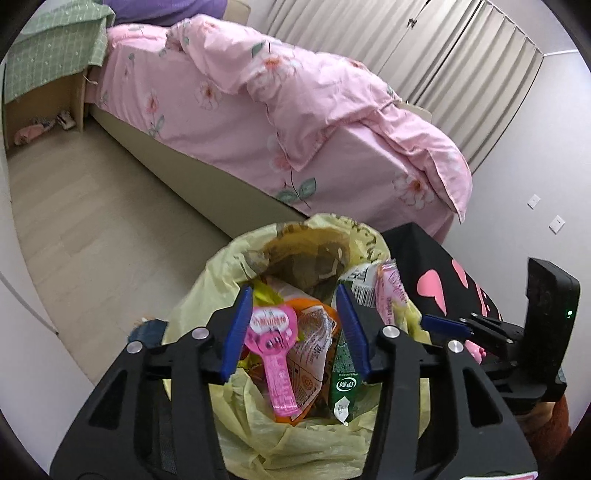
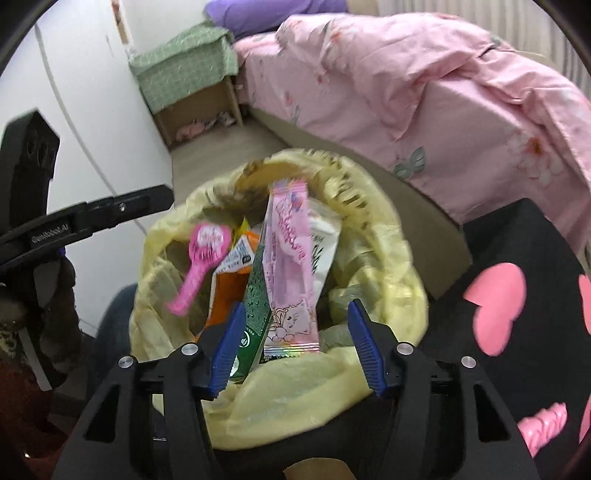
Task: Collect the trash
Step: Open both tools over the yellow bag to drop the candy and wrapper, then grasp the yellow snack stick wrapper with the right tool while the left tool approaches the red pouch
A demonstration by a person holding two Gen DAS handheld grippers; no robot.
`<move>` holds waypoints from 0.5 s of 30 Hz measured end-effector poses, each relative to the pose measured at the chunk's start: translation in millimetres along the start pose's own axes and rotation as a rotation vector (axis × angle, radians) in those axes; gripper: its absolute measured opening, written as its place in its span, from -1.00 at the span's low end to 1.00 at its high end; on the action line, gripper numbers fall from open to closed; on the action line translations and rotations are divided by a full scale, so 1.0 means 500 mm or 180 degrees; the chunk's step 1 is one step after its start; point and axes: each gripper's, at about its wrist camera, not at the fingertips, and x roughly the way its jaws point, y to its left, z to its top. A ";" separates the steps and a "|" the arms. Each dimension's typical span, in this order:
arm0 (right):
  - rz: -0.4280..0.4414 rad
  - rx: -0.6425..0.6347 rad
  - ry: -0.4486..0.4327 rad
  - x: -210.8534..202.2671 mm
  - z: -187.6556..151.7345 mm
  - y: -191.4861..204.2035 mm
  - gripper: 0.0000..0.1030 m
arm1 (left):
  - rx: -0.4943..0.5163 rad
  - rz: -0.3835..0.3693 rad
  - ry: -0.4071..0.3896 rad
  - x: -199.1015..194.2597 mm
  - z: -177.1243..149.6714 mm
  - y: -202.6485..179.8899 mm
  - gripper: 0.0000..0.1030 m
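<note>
I judged collection nearly done: wrappers (image 2: 291, 273) filled the yellow bag (image 2: 295, 391); left hand-held gripper (image 1: 295, 328) and right hand-held gripper (image 2: 295, 347) hung apart, empty (floor (image 1: 92, 221) at 10 o'clock bare).

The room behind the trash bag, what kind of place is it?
Most likely a bedroom: a bed with a pink floral duvet, a small bedside cabinet under a green checked cloth, and a purple pillow at the head.

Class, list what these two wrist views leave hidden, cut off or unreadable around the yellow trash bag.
- Left wrist: bottom of the yellow plastic trash bag, buried under wrappers.
- Right wrist: print on the pale pink snack wrapper, motion-blurred.
- Left wrist: small items inside the open wooden bedside cabinet, too small.
- Right wrist: black cloth with pink hearts, cut by the edge.
</note>
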 end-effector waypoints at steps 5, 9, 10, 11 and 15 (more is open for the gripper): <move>-0.0053 0.0197 -0.0294 -0.094 -0.033 -0.022 0.06 | 0.0123 0.0072 -0.0128 -0.042 0.008 -0.037 -0.10; -0.0254 0.0294 -0.0483 -0.168 -0.074 -0.049 0.06 | 0.0354 -0.0022 -0.0095 -0.054 -0.006 -0.109 -0.09; -0.0343 0.0330 -0.0544 -0.193 -0.090 -0.059 0.06 | 0.0426 -0.0047 -0.0075 -0.053 -0.012 -0.129 -0.09; -0.0442 0.0381 -0.0605 -0.219 -0.110 -0.071 0.06 | 0.0529 -0.0080 -0.0052 -0.052 -0.020 -0.155 -0.09; -0.0685 0.0667 -0.0793 -0.298 -0.188 -0.117 0.06 | 0.0905 -0.0265 0.0050 -0.050 -0.059 -0.257 -0.09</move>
